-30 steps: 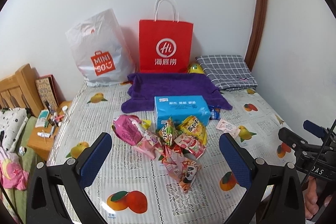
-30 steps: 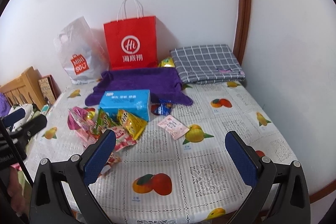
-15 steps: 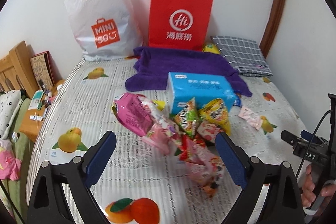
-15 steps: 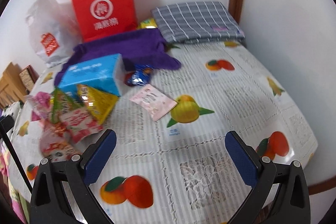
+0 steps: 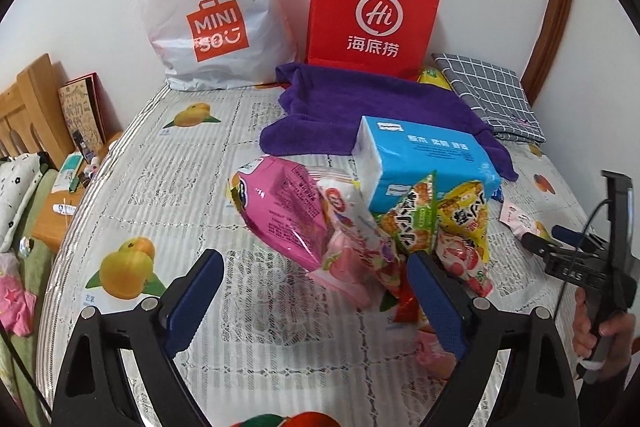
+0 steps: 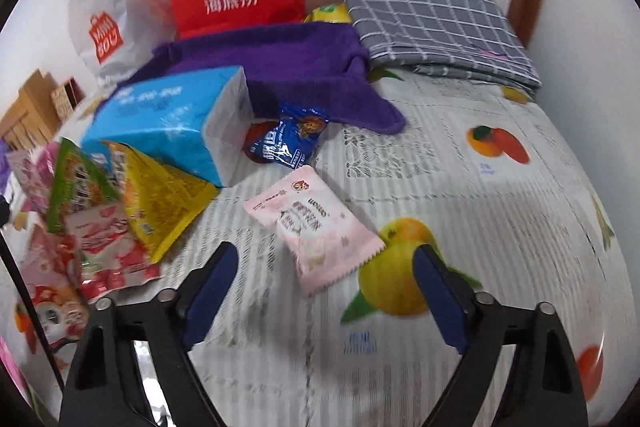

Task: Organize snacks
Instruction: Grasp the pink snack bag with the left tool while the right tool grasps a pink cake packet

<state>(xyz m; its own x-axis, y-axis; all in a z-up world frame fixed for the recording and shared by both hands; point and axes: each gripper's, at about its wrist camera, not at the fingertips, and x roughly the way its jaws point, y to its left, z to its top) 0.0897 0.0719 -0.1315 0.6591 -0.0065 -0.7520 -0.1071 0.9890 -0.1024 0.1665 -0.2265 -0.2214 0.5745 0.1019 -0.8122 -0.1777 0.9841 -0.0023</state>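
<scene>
Table (image 6: 500,195): tissue pack (image 6: 160,123) crowds snack pile (image 5: 360,227).

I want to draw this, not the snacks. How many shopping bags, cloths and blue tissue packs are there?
Shopping bags: 2, the white bag and the red bag
Cloths: 2, the purple cloth and the grey checked cloth
Tissue packs: 1, the blue tissue pack
Total: 5

I've brought both tools down toward the snacks. My left hand-held gripper (image 5: 314,293) now hangs over the pink bag (image 5: 288,211), jaws closing; my right hand-held gripper (image 6: 324,287) nears the pale pink packet (image 6: 316,231), jaws closing, nothing gripped.
</scene>
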